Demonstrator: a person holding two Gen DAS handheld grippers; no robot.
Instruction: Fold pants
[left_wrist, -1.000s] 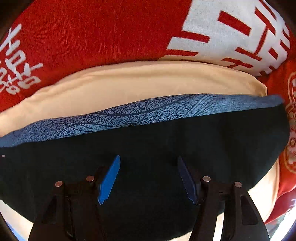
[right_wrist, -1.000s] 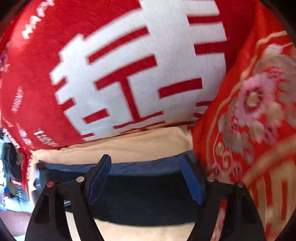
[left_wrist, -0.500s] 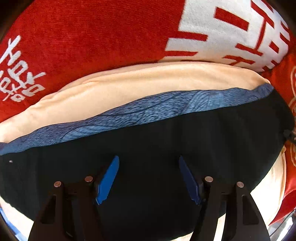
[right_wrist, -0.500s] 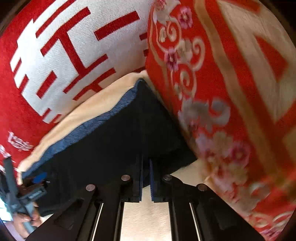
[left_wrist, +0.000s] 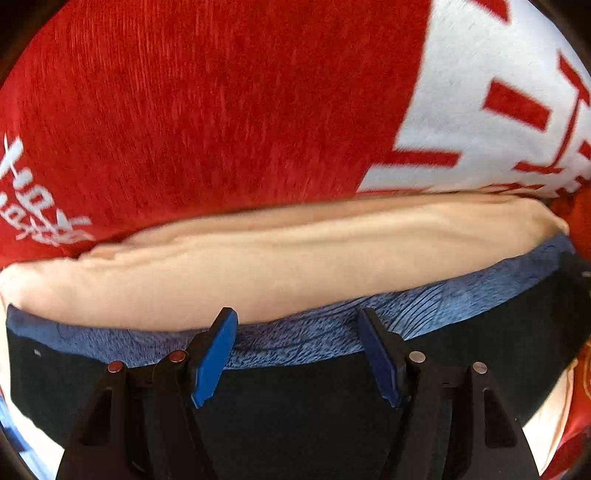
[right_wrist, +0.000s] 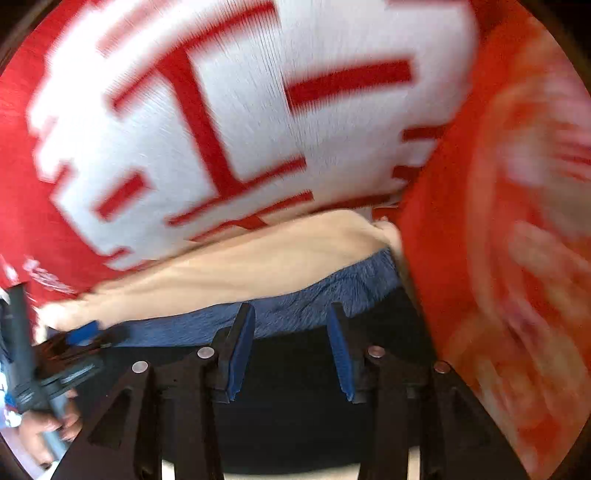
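The black pants (left_wrist: 295, 413) lie folded flat on top of a stack, over a blue patterned garment (left_wrist: 314, 336) and a cream one (left_wrist: 277, 266). My left gripper (left_wrist: 295, 350) is open and empty, hovering over the far edge of the black pants. In the right wrist view the black pants (right_wrist: 295, 406) lie under my right gripper (right_wrist: 291, 343), which is open and empty above the pants' right end. The blue garment (right_wrist: 303, 310) and cream garment (right_wrist: 258, 258) show beyond it. The left gripper (right_wrist: 74, 350) appears at the far left there.
A red blanket with white characters (left_wrist: 221, 110) covers the surface behind the stack, also in the right wrist view (right_wrist: 240, 110). A red floral cloth (right_wrist: 498, 221) rises close on the right of the stack. The person's hand (right_wrist: 44, 432) is at the lower left.
My right gripper was shut half a second ago and has opened, swinging back to face the stack squarely. My left gripper has moved forward toward the pants' far edge, still open.
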